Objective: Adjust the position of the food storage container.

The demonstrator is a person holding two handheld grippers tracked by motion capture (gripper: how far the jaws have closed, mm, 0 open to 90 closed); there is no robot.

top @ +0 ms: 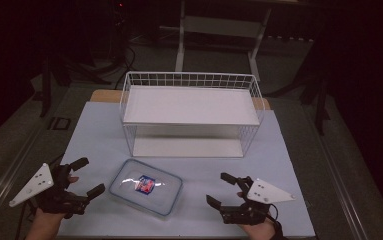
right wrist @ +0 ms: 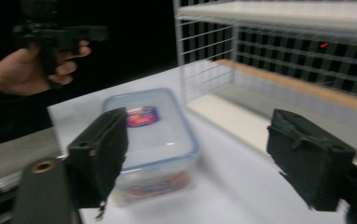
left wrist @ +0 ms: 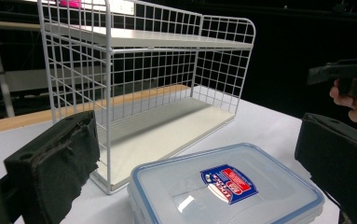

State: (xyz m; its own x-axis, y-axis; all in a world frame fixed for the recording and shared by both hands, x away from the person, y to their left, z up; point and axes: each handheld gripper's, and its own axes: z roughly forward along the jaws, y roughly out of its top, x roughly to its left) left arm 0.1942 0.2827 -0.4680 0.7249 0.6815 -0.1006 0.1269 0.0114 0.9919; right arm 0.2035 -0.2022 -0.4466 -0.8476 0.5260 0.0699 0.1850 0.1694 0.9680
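Trouble from here would most likely come from the container's (top: 146, 187) smooth lid and rounded corners. It lies flat near the front edge of the counter (top: 289, 165), between your two hands and just in front of the wire rack (top: 191, 114), with its blue-sealed lid on and a red and blue label on top.

Your left gripper (top: 88, 176) is released, jaws spread wide, just off the container's left end and not touching it. Your right gripper (top: 221, 189) is also released and sits a little farther off, toward the front right corner of the counter.

If you pinch only the lid's rim, I judge the pads may slide off the slick plastic, or the lid may flex and pop a latch if it is not clipped down; whether it is clipped cannot be told. A one-ended grip would probably let the far end sag and tilt whatever is inside.

Pushing instead of lifting could send it skating into the rack's lower wire frame, or back off the front edge toward you.

The right gripper view is blurred, so do not trust it for closing distance; the left gripper view shows the lid edge clearly.
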